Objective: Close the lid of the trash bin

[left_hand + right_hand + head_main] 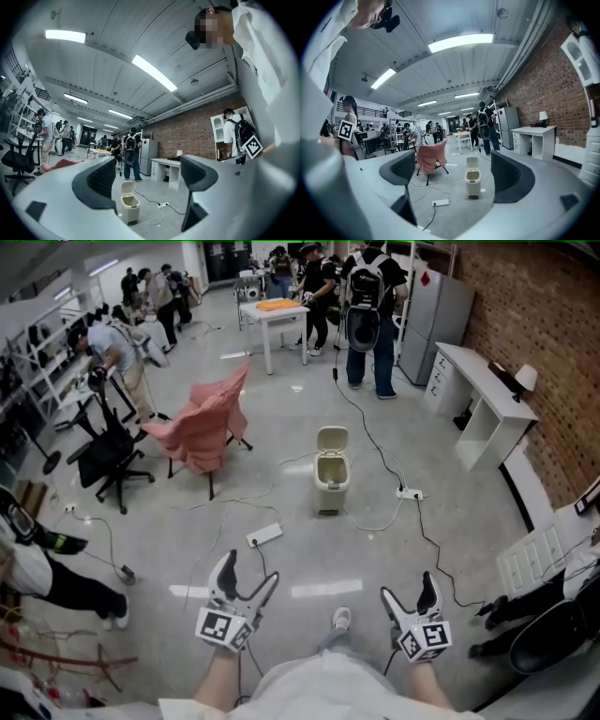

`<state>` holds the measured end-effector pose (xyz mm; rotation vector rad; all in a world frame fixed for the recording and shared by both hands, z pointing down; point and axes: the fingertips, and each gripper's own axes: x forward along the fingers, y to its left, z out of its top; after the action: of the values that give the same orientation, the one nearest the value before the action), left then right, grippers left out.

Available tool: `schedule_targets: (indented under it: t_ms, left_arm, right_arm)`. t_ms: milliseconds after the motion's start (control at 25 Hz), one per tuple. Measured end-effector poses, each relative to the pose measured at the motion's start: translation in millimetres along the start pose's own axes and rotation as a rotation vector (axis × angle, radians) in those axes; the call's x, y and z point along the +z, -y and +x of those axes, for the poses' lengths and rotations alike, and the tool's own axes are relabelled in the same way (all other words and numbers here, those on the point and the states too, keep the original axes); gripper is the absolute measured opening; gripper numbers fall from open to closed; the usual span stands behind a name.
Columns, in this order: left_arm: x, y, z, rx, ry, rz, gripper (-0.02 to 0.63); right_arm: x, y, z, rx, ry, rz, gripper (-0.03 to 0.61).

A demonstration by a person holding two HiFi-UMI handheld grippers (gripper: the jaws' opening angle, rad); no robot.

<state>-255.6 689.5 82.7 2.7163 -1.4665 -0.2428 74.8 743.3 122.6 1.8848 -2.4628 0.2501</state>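
A small cream pedal trash bin [331, 474] stands on the grey floor ahead of me, its lid [332, 439] tipped up and open. It also shows between the jaws in the left gripper view as the bin [129, 206] and in the right gripper view as the bin [472, 181]. My left gripper [251, 574] is held low near my body, open and empty, well short of the bin. My right gripper [408, 586] is likewise open, empty and far from it.
Cables [403, 512] and a white power strip [264, 536] lie on the floor around the bin. A chair draped in pink cloth [205, 425] stands to its left, a black office chair [111, 451] further left. White desk [478, 390], fridge [429, 320] and several people stand beyond.
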Motion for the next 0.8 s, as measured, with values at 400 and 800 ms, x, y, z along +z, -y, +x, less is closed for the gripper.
schedule_targets:
  t_ms: [400, 800]
  left_arm:
    - [2, -4, 142, -0.002, -0.003, 0.013, 0.417]
    - [-12, -1, 247, 0.027, 0.000, 0.010, 0.416]
  right_arm:
    - [34, 89, 101, 0.045, 0.026, 0.004, 0.497]
    - [48, 160, 180, 0.120, 0.010, 0.002, 0.497]
